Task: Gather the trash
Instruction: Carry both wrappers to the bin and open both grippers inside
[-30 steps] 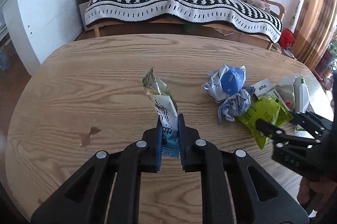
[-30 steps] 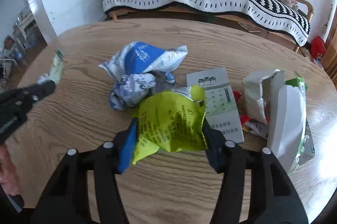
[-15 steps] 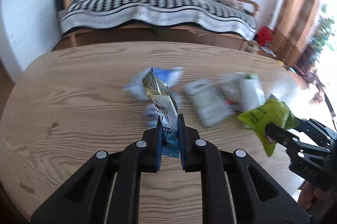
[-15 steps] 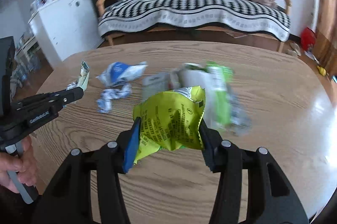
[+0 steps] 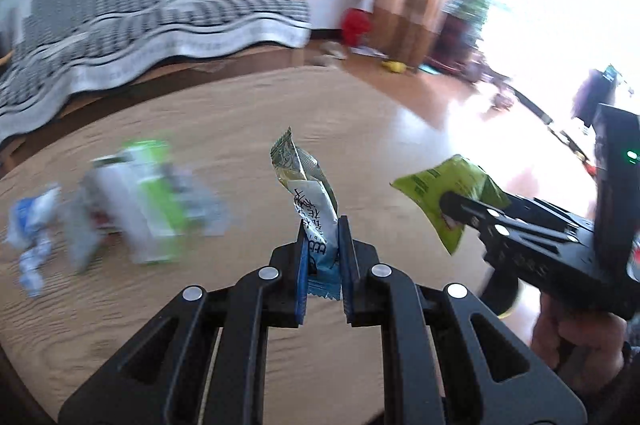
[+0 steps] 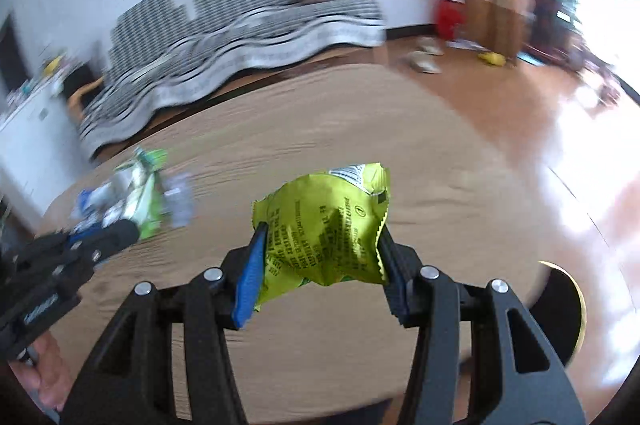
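Wooden table point(image 5: 224, 129), two gripped wrappers point(image 5: 310, 209) point(image 6: 328, 221)

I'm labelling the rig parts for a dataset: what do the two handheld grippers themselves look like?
Both are black plastic. The left gripper and the right gripper each have two slotted, truss-like fingers with round silver bolts and ribbed blue pads inside the tips. The right one's body carries a small green light; no cables or sleeves are visible.

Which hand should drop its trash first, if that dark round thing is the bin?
Probably the right. The right gripper holds the green bag nearest the dark round rim past the table's edge. The left gripper, holding the slim wrapper, sits farther over.
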Motion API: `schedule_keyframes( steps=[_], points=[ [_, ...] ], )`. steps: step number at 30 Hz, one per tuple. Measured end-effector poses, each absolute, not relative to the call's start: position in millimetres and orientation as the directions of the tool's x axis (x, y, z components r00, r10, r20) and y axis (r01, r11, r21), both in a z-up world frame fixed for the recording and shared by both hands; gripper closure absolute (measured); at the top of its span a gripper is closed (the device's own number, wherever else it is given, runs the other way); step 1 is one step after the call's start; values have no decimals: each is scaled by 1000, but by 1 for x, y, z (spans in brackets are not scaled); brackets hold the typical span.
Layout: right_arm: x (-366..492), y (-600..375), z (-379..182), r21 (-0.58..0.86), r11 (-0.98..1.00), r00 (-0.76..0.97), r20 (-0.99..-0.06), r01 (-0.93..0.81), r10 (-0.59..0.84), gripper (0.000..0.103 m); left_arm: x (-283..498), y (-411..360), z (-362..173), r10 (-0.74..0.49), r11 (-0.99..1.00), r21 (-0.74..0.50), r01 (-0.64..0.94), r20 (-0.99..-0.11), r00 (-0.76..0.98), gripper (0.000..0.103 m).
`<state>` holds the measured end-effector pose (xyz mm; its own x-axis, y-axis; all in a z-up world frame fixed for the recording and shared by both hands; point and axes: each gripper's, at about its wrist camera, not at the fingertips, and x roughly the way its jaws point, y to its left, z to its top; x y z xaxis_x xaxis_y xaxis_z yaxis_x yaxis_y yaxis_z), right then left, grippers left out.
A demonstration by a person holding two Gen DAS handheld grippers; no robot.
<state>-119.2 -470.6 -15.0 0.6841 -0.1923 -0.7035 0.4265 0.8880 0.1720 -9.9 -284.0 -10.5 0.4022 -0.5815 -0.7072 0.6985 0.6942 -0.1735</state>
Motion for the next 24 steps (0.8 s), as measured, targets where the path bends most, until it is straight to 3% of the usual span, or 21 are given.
schedule_keyframes(
  steps=[6, 12, 24],
  points=[
    [-204, -568, -37, 168, 747, 597, -720, 643, -352, 52, -69, -375, -32, -649, 544, -183, 819, -710, 273, 91],
    [-271, -628, -73, 144, 625, 483, -770, 768, -417, 52, -120, -448, -56, -672, 402, -191, 896, -726, 147, 91],
    [-334, -687, -141, 169, 509, 368, -873, 844, -320, 51, -162, -526, -103, -625, 291, -203, 935, -780, 25, 91]
  ],
)
